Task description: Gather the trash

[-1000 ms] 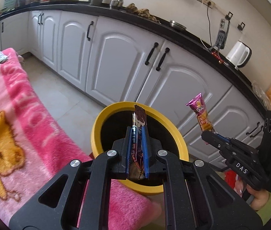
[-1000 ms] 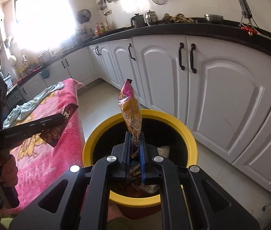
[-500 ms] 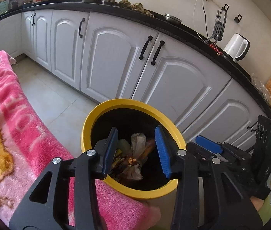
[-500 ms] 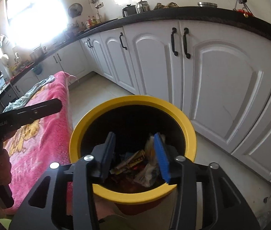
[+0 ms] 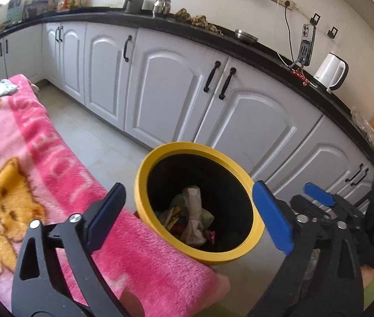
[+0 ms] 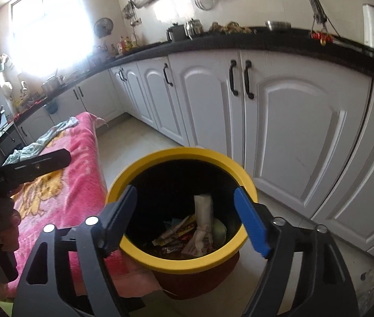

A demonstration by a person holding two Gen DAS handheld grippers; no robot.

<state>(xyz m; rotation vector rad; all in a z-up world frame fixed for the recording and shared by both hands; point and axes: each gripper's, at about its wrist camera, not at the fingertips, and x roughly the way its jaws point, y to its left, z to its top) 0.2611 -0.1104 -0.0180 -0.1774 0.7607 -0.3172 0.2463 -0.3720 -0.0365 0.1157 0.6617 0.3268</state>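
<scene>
Now both grippers hang above the yellow-rimmed bin (image 6: 134,253), left gripper (image 5: 187,219) and right gripper (image 6: 187,216) with fingers spread apart, holding nothing; the wrappers (image 6: 184,235) lie below, inside the bin beside the pink blanket (image 5: 41,158).

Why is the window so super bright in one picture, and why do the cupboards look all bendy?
In the right wrist view, sunlight floods the window and washes it out to white. In both views the fisheye lens curves the white cupboards and black counter. Inside the yellow bin it is dark, so the trash looks dim.
</scene>
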